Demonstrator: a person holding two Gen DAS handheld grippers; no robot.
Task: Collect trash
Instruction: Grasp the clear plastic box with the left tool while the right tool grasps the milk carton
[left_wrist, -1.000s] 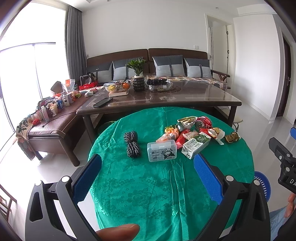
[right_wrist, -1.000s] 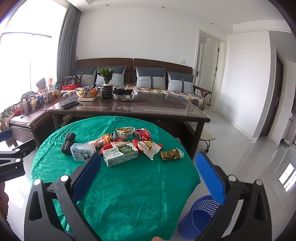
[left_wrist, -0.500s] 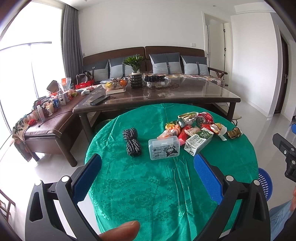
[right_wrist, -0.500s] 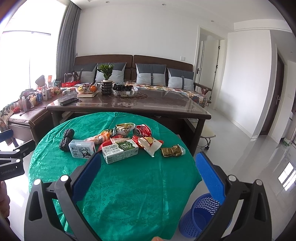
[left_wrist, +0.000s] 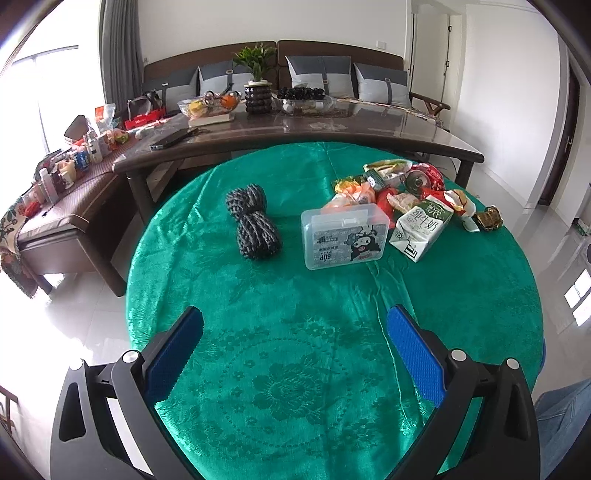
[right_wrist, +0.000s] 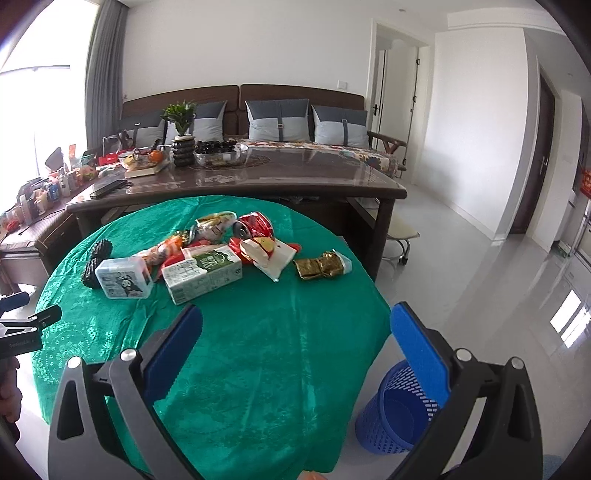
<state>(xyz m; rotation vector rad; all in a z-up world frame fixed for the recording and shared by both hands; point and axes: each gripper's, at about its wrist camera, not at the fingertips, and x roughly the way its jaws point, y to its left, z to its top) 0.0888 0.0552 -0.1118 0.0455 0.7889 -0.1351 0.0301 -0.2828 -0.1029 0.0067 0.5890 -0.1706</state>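
Both grippers are hovering wide open and empty over the near edge of the surface: left gripper, right gripper. The trash is lying heaped at the far side, the bin waiting on the floor beside the right one, handy for dropping. Compared with a second ago, both are closing in, the pile looming larger.

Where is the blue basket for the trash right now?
In the right wrist view, the blue basket stands on the floor at lower right, beside the round green table, partly hidden behind the right tool.
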